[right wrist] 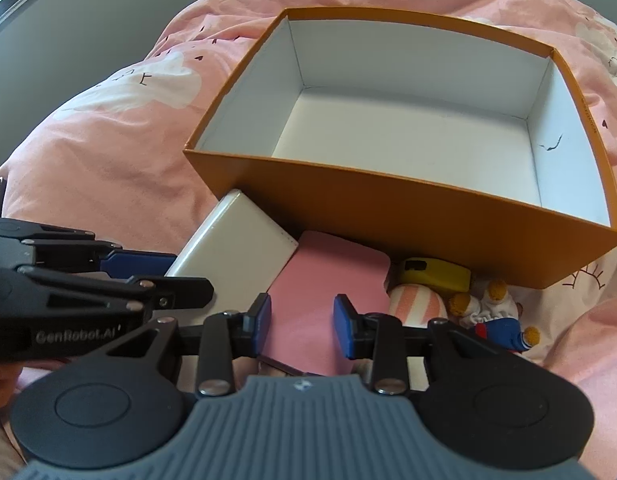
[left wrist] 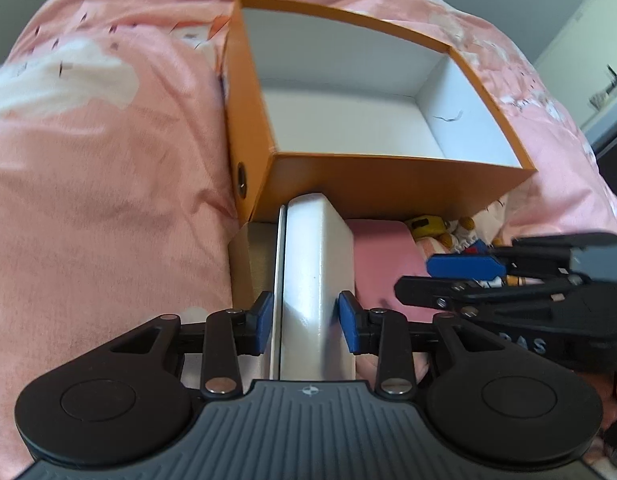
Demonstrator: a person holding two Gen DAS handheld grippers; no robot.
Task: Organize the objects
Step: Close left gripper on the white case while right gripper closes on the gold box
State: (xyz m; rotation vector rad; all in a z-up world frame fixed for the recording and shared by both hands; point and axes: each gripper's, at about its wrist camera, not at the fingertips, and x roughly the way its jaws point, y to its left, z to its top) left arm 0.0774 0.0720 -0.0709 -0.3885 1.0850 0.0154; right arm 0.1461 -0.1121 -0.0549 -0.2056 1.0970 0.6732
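An open orange box (left wrist: 388, 184) with a white inside sits on a pink duvet; it also shows in the right wrist view (right wrist: 428, 216). My left gripper (left wrist: 306, 322) is shut on a white slab-like case (left wrist: 316, 264), held on edge in front of the box; the case shows in the right wrist view (right wrist: 232, 248). My right gripper (right wrist: 302, 326) is open over a flat pink case (right wrist: 324, 288), pads on either side, not touching. The pink case shows in the left wrist view (left wrist: 384, 256). The box holds nothing.
A yellow gadget (right wrist: 432, 274), a pink-striped plush (right wrist: 416, 302) and a small doll in blue and white (right wrist: 496, 316) lie by the box's near right corner. The pink duvet (right wrist: 108, 152) surrounds everything. My left gripper (right wrist: 136, 268) sits beside the right.
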